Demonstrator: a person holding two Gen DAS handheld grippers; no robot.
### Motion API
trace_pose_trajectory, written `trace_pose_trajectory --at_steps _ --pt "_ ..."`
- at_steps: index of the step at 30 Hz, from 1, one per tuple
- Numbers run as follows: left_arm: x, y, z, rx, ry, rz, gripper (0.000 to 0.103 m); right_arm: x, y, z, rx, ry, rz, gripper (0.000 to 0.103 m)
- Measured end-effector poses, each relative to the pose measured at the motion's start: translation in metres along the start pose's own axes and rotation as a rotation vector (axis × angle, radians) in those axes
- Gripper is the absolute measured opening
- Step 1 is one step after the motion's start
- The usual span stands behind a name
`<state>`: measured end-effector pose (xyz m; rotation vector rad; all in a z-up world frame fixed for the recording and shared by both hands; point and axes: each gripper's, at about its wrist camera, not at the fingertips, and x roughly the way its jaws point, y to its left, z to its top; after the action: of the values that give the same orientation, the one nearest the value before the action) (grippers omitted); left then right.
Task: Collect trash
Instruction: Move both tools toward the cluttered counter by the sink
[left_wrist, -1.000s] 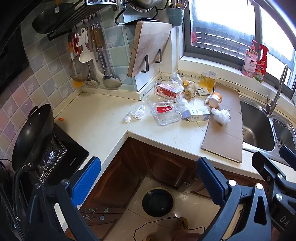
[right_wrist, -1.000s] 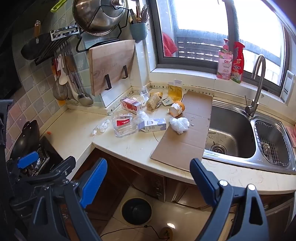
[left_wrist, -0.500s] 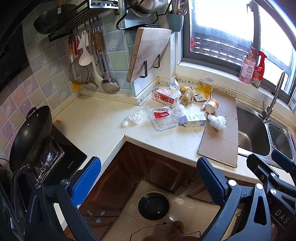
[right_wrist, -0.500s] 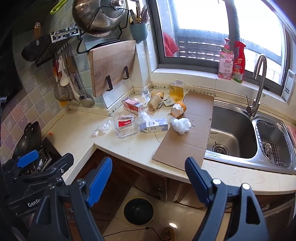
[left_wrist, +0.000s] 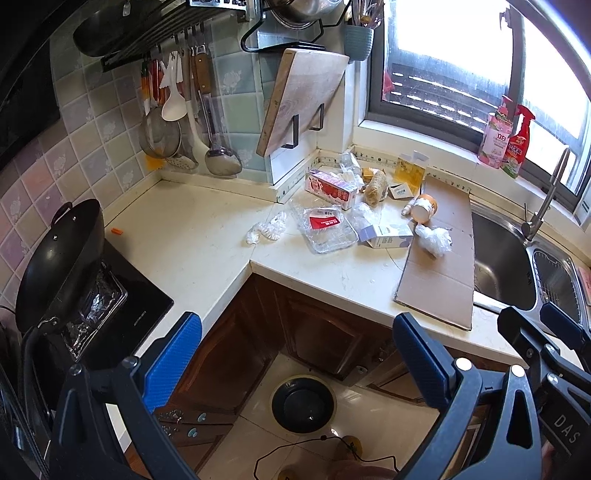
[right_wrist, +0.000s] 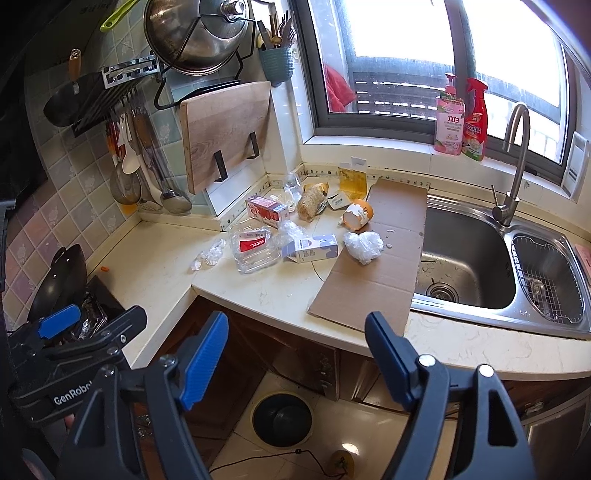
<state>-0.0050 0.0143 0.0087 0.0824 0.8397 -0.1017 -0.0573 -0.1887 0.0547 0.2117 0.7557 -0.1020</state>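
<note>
Both claws are spread wide and hold nothing: the left claw (left_wrist: 297, 360) and right claw (right_wrist: 295, 350) hang over the floor, above a black bin (right_wrist: 282, 415). Well beyond them, the trash (right_wrist: 310, 249) lies scattered on the table (right_wrist: 258, 288), beside a cardboard sheet (right_wrist: 376, 266).

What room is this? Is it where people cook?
Yes, it looks like a home kitchen: a metal sink with a tap, a black wok on the stove, and a wooden cutting board on the wall.
</note>
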Motion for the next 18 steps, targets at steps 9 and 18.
trace_pose_trajectory --at_steps 9,18 --pt "-0.006 0.002 -0.006 0.01 -0.005 -0.01 0.102 -0.009 0.003 -0.009 0.012 0.005 -0.005 0.077" --pt "-0.019 0.019 -0.013 0.016 -0.009 -0.018 0.102 -0.024 0.012 -0.022 0.035 0.015 -0.019 0.077"
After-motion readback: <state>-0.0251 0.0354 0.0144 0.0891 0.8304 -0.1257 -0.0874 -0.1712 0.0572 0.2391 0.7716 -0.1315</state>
